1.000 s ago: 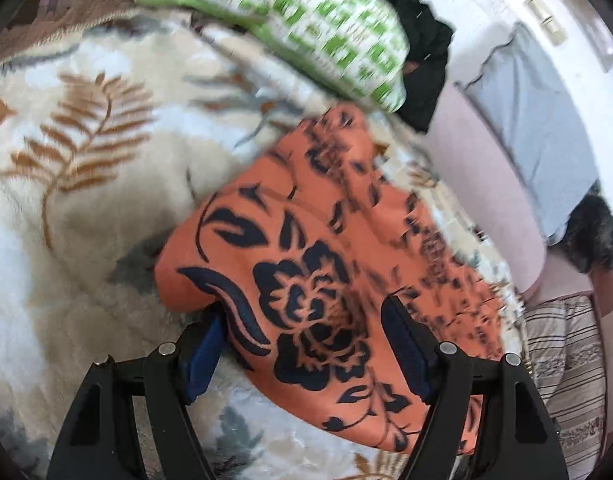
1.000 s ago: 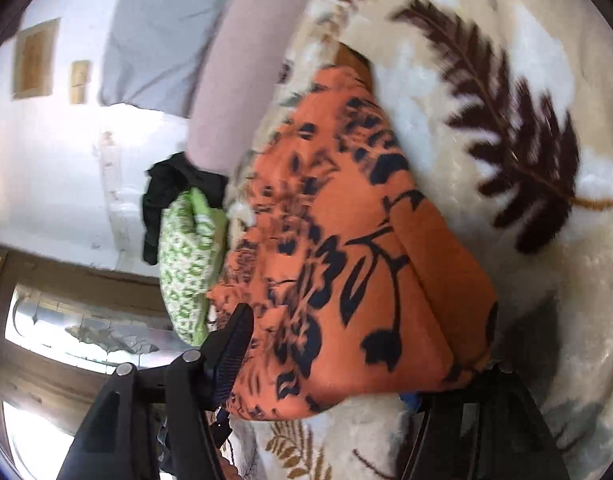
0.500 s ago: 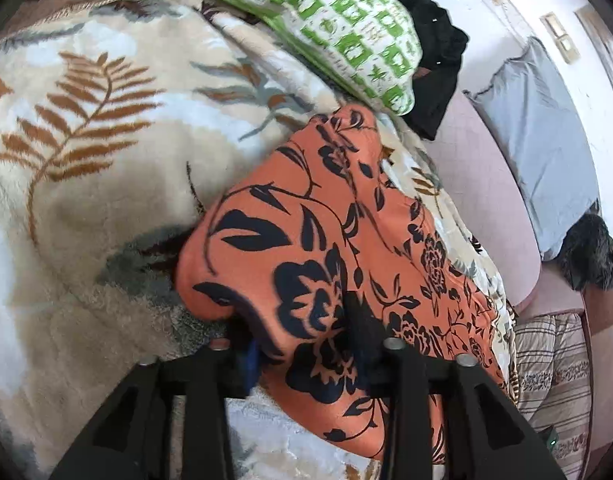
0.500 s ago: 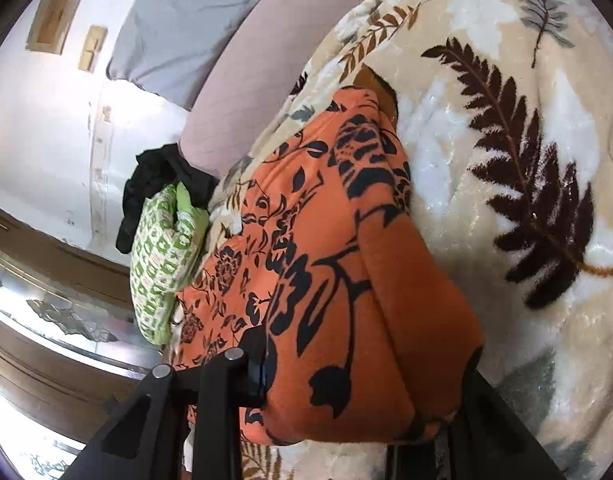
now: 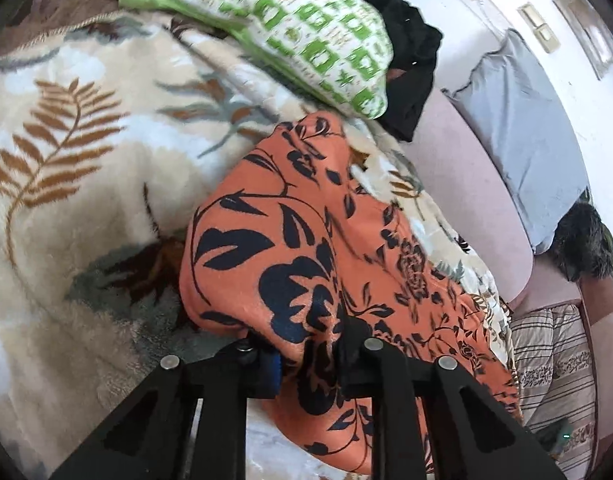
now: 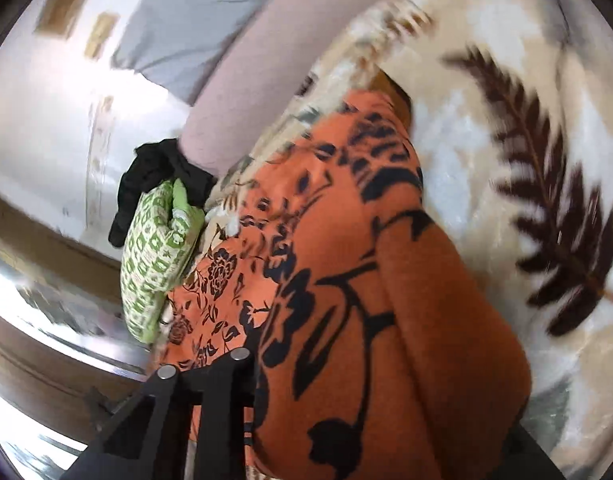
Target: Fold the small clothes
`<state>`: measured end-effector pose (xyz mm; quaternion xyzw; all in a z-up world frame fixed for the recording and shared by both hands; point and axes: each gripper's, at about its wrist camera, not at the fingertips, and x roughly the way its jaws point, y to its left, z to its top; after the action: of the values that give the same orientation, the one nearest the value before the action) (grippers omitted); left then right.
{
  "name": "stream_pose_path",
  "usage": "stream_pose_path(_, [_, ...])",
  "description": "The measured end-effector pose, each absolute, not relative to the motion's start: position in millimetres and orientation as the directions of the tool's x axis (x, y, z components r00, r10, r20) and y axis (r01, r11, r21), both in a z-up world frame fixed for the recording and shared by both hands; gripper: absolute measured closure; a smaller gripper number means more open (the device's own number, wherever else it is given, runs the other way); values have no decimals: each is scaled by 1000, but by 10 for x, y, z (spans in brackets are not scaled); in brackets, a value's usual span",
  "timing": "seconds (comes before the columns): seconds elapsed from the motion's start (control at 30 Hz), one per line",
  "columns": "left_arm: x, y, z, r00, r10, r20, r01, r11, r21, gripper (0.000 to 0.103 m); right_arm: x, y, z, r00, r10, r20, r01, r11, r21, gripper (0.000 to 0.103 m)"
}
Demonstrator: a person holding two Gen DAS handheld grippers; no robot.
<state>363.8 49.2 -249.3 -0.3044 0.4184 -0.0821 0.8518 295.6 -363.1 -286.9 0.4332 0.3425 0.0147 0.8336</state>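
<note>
We have both grippers, left gripper [image 5: 310, 354] and right gripper [image 6: 370, 412], just closing onto the near edge of the orange floral garment [image 5: 306, 248] lying on the bed blanket [image 5: 66, 152] ahead. Bunched fabric may slip out, skewing our fold.

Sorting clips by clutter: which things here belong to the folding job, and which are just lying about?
In use:
- orange cloth with black flower print, pinched by both
- left tool
- right tool

Lying about:
- green-and-white patterned bundle
- black garment
- grey pillow
- cream fern-print fleece blanket underneath
</note>
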Motion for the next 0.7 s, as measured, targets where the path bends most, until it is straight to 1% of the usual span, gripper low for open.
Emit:
stream_pose_path(0.1, [3549, 494, -2359, 651, -398, -646, -96, 802, -590, 84, 2871, -3503, -2563, 797, 258, -546, 211, 728, 652, 77])
stream_pose_path(0.2, [3371, 509, -2238, 650, -408, -641, -71, 807, -586, 84, 2727, -3450, -2393, 810, 235, -537, 186, 765, 616, 77])
stream_pose_path(0.27, [3181, 509, -2178, 648, -407, -644, -50, 821, -569, 84, 2556, -3489, -2335, 808, 246, -535, 191, 750, 633, 77])
stream_pose_path(0.33, [3071, 527, -2207, 639, -399, -657, -62, 825, -562, 83, 2371, -3536, -2303, 805, 256, -534, 201, 729, 654, 77])
stream_pose_path(0.4, [3085, 543, -2382, 592, -383, -709, -111, 833, -542, 72, 2336, -3574, -2385, 778, 270, -567, 240, 707, 665, 77])
stream_pose_path(0.43, [3134, 551, -2489, 543, -378, -749, -137, 841, -524, 69, 2345, -3615, -2478, 750, 290, -595, 264, 694, 670, 74])
stream_pose_path(0.47, [3177, 601, -2618, 479, -382, -791, -188, 835, -518, 66, 2379, -3676, -2642, 702, 314, -639, 321, 662, 677, 74])
stream_pose_path(0.5, [3179, 698, -2681, 459, -429, -778, -222, 792, -568, 66, 2384, -3740, -2778, 665, 339, -666, 370, 625, 688, 71])
stream_pose_path(0.53, [3161, 802, -2681, 468, -468, -750, -239, 750, -617, 66, 2385, -3810, -2964, 615, 393, -684, 438, 552, 710, 70])
stream_pose_path(0.57, [3140, 928, -2636, 480, -475, -738, -257, 728, -636, 66, 2344, -3878, -3105, 597, 447, -666, 484, 462, 743, 68])
stream_pose_path(0.6, [3107, 1097, -2546, 507, -466, -725, -264, 717, -645, 65, 2288, -3924, -3146, 614, 469, -635, 487, 408, 772, 63])
stream_pose_path(0.63, [3071, 1212, -2482, 534, -450, -716, -270, 711, -649, 65, 2211, -3953, -3128, 619, 472, -628, 488, 395, 778, 55])
stream_pose_path(0.67, [2989, 1385, -2385, 579, -407, -706, -287, 709, -644, 64, 2156, -3962, -3083, 616, 463, -638, 487, 413, 770, 52])
stream_pose_path(0.7, [2926, 1504, -2305, 617, -359, -701, -300, 716, -630, 60, 2062, -3963, -3003, 612, 442, -656, 485, 445, 753, 45])
